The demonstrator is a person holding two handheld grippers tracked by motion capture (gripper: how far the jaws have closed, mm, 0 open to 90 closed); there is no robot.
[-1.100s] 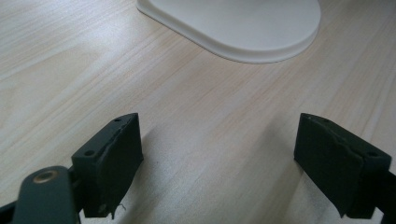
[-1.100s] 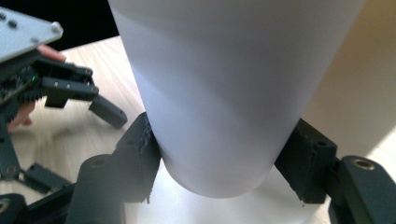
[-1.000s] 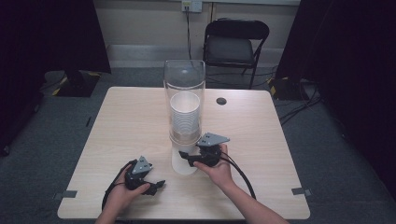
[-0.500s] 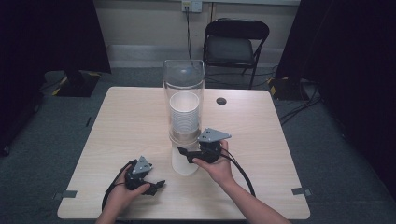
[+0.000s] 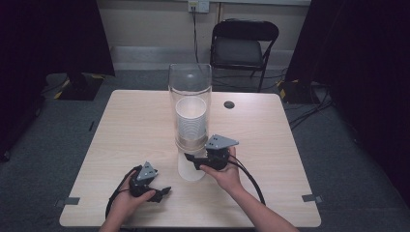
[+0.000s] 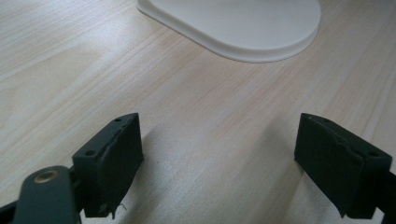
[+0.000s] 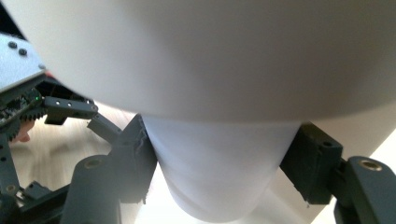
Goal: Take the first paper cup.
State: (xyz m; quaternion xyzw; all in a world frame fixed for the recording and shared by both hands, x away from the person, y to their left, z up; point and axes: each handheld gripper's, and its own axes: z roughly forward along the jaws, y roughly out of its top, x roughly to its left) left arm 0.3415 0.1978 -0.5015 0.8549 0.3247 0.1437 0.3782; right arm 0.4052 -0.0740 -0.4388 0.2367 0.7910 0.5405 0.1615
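Note:
A clear tube stands mid-table with a stack of white paper cups inside. The lowest white cup sticks out below the tube. My right gripper is shut on that cup from the right. In the right gripper view the jaws press both sides of the tapered cup, under a wider white body. My left gripper rests low on the table to the front left, open with nothing between its jaws. A white rounded base lies just ahead of it.
The light wooden table has a small black round spot at the back right. A black folding chair stands behind the table. Cables trail from both grippers toward the front edge.
The right gripper has shifted slightly at the cup under the tube. The left gripper has stayed put.

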